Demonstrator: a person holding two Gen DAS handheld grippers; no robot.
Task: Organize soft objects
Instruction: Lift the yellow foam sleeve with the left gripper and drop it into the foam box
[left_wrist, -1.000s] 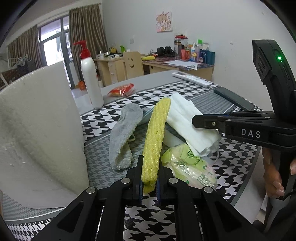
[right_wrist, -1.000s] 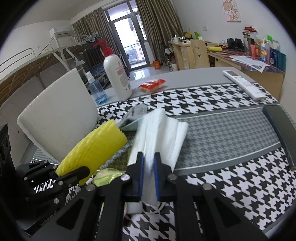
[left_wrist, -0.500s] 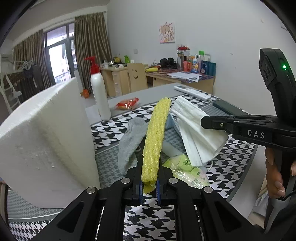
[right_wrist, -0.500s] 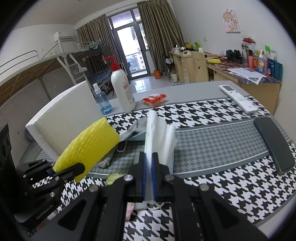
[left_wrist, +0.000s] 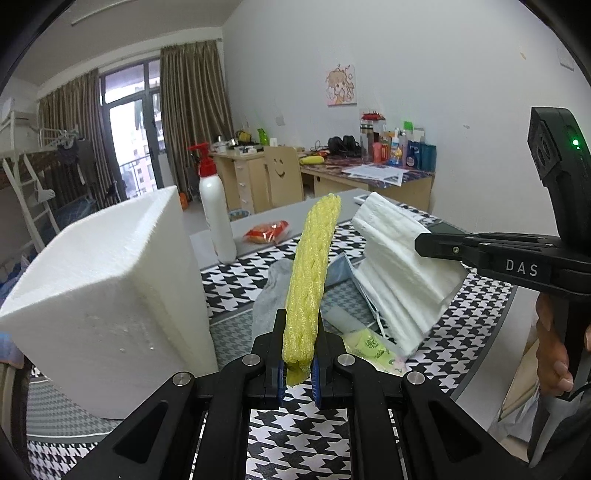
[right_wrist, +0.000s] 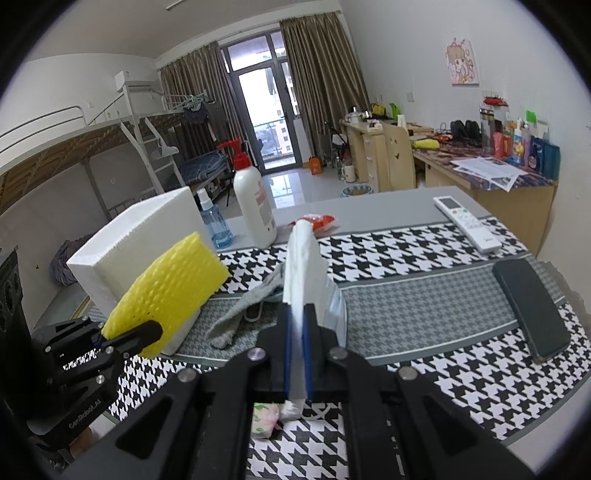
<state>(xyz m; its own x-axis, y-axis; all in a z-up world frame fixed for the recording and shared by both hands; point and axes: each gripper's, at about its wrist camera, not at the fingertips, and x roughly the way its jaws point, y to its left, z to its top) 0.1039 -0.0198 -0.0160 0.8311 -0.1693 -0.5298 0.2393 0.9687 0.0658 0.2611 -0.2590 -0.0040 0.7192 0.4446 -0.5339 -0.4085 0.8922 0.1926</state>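
Note:
My left gripper (left_wrist: 298, 328) is shut on a yellow sponge (left_wrist: 309, 273), held edge-on above the table; the same sponge (right_wrist: 166, 288) shows its broad face in the right wrist view. My right gripper (right_wrist: 296, 314) is shut on a folded white cloth (right_wrist: 301, 266), also lifted; the cloth (left_wrist: 399, 266) hangs from the right gripper's black fingers (left_wrist: 461, 248) in the left wrist view. Below them on the houndstooth mat lie a grey sock (right_wrist: 240, 314), a light blue face mask (left_wrist: 340, 269) and a green tissue pack (left_wrist: 369, 350).
A white foam box (left_wrist: 110, 288) stands at the left. Behind it are a white pump bottle (right_wrist: 255, 199) and a blue spray bottle (right_wrist: 214, 221). A red snack packet (left_wrist: 267, 230), a white remote (right_wrist: 467, 223) and a black case (right_wrist: 532, 310) lie on the table.
Both grippers have risen with the sponge and the cloth, which now hang clear of the sock, mask and tissue pack. The view has tilted up toward the room.

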